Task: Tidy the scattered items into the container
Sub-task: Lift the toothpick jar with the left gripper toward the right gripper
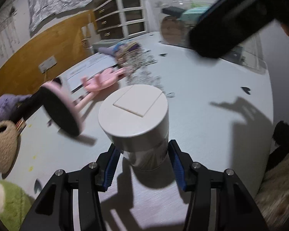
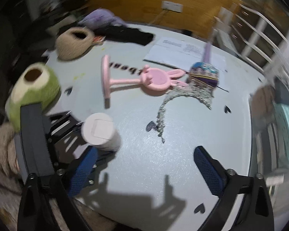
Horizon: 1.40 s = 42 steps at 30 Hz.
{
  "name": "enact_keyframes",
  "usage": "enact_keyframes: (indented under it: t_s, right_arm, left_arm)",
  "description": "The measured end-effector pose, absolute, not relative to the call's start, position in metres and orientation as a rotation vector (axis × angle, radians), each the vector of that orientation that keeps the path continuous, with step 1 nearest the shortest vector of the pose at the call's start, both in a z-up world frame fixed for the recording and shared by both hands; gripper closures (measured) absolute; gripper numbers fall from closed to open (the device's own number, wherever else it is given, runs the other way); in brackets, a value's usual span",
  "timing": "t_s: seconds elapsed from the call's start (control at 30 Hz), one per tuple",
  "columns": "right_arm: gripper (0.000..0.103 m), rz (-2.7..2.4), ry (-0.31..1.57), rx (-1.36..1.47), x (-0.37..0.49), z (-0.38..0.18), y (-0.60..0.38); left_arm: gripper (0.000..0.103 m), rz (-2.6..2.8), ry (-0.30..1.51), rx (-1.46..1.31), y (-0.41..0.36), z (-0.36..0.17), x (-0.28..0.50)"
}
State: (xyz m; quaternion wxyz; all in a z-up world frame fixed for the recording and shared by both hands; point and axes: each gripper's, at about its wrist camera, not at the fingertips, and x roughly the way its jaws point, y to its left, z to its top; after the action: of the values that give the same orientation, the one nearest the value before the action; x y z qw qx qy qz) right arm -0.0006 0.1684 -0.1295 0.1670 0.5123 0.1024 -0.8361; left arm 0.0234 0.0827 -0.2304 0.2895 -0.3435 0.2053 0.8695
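Upright white canister [image 1: 133, 123] standing on the tabletop [image 1: 212, 127] straight ahead between the spread, not yet touching fingers of the left tool [image 1: 143, 165]; right tool [image 2: 144, 171], gaping and empty, farther off.

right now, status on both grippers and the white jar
Left gripper open, jaws either side of white jar. Right gripper open, empty. Jar upright on table.
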Motion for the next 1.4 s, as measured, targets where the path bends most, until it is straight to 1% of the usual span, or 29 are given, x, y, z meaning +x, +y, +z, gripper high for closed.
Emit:
enact_keyframes:
  t_s: [0.17,0.3,0.5,0.57,0.6,0.63,0.67,0.73,0.8,0.83,0.87,0.93,1.27,1.4]
  right_arm:
    - [0.017,-2.247,0.180,1.477,-0.005,-0.143,0.181]
    - [0.017,-2.086,-0.001,1.537,-0.017,-0.152,0.186]
    - [0.017,-1.903,-0.314,1.820,-0.039,-0.169,0.187]
    - [0.024,-1.833,-0.420,1.914,-0.046,-0.175,0.187]
    - [0.031,-1.795,-0.474,1.960,-0.050,-0.178,0.187]
    - [0.033,-1.764,-0.520,2.005,-0.053,-0.180,0.187]
    - [0.033,-1.753,-0.534,2.040,-0.054,-0.179,0.184]
    - [0.034,-1.760,-0.495,2.066,-0.054,-0.176,0.176]
    - [0.035,-1.781,-0.410,2.085,-0.053,-0.172,0.166]
    - [0.039,-1.795,-0.362,2.093,-0.053,-0.171,0.161]
    - [0.041,-1.808,-0.335,2.105,-0.052,-0.171,0.158]
    - [0.051,-1.829,-0.307,2.138,-0.053,-0.172,0.158]
    - [0.050,-1.763,-0.467,2.222,-0.059,-0.183,0.162]
    - [0.050,-1.735,-0.513,2.250,-0.064,-0.185,0.174]
  left_arm:
    - [0.052,2.303,0.541,-0.904,0.088,-0.231,0.025]
    - [0.052,2.289,0.571,-0.883,0.093,-0.231,0.028]
    - [0.052,2.293,0.662,-0.827,0.102,-0.232,0.038]
    - [0.052,2.301,0.693,-0.810,0.105,-0.233,0.041]
    - [0.052,2.306,0.708,-0.801,0.107,-0.233,0.042]
    - [0.052,2.311,0.722,-0.794,0.108,-0.233,0.044]
    - [0.052,2.316,0.732,-0.791,0.110,-0.234,0.045]
    - [0.052,2.328,0.737,-0.796,0.114,-0.233,0.046]
    - [0.052,2.338,0.738,-0.803,0.118,-0.233,0.046]
    - [0.052,2.343,0.735,-0.811,0.120,-0.233,0.045]
    - [0.052,2.350,0.734,-0.813,0.121,-0.233,0.045]
    - [0.052,2.357,0.730,-0.811,0.121,-0.233,0.042]
    - [0.052,2.343,0.753,-0.800,0.120,-0.234,0.040]
    - [0.048,2.324,0.817,-0.776,0.124,-0.235,0.039]
